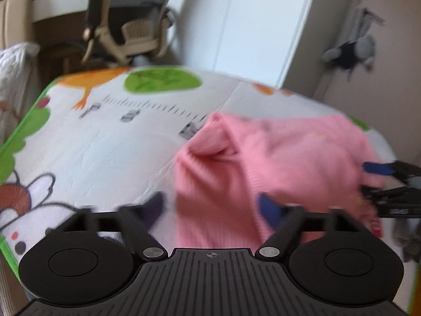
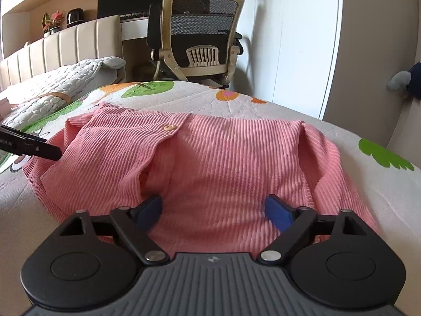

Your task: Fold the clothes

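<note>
A pink ribbed garment (image 2: 223,158) with a small button lies bunched on a cartoon-print mat (image 2: 302,121). My right gripper (image 2: 214,212) is open, its blue pads spread over the garment's near edge, which lies between them. My left gripper (image 1: 213,205) is open at the garment's (image 1: 276,152) left near edge, with cloth between its blue fingers; this view is blurred. The right gripper's fingers (image 1: 379,168) show at the garment's right side in the left wrist view. The left gripper's black finger (image 2: 34,147) shows at the garment's left in the right wrist view.
The mat (image 1: 105,144) covers a bed. An office chair (image 2: 200,36) stands beyond its far edge, by a white wardrobe (image 2: 289,39). A quilted grey blanket (image 2: 58,84) and a padded headboard (image 2: 65,47) lie to the left. A plush toy (image 1: 350,50) hangs on the right.
</note>
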`<state>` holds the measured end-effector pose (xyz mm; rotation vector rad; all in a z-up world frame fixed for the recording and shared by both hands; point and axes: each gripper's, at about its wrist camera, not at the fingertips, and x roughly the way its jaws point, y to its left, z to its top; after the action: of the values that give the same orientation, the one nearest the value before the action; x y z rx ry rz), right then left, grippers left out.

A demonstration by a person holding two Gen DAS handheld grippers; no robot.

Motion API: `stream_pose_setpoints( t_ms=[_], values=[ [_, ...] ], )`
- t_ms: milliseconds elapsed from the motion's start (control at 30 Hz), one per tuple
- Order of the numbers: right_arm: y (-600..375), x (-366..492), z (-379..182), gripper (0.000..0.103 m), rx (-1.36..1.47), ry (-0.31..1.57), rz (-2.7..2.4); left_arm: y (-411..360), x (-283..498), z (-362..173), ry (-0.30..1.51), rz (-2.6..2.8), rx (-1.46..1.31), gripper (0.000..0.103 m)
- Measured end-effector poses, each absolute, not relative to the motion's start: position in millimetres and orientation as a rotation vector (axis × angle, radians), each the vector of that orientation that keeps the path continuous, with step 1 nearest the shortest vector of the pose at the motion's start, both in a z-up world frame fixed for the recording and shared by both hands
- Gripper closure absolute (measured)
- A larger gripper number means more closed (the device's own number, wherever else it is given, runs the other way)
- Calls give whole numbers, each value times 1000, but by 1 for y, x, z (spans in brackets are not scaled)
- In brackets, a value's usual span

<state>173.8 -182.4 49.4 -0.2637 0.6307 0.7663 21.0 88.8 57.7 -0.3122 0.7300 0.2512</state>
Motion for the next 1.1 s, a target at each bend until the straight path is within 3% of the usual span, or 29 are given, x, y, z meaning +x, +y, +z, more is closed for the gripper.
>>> stream_pose_setpoints(
  t_ms=[67, 167, 233, 400, 600, 1000, 1067, 1100],
  values=[
    [-185, 181, 48, 0, -231, 689, 760, 82, 24, 56, 717, 242, -286, 35],
    [-180, 182, 57, 0, -288, 729, 764, 72, 29, 58, 717, 177, -281, 49],
    [-180, 177, 78, 0, -265, 658, 760, 69, 30, 58, 728, 152, -273, 60],
    [-162, 171, 120, 0, -152, 500, 834, 69, 27, 55, 743, 154, -268, 60],
    [-112, 183, 56, 0, -269, 721, 842, 66, 22, 52, 724, 160, -254, 58],
    [-123, 152, 64, 0, -364, 612, 793, 73, 19, 50, 696, 132, -294, 53],
    [-125, 142, 70, 0, -367, 566, 812, 76, 20, 51, 690, 121, -341, 54],
    [-126, 132, 74, 0, -376, 528, 852, 79, 21, 53, 690, 108, -375, 60]
  ],
)
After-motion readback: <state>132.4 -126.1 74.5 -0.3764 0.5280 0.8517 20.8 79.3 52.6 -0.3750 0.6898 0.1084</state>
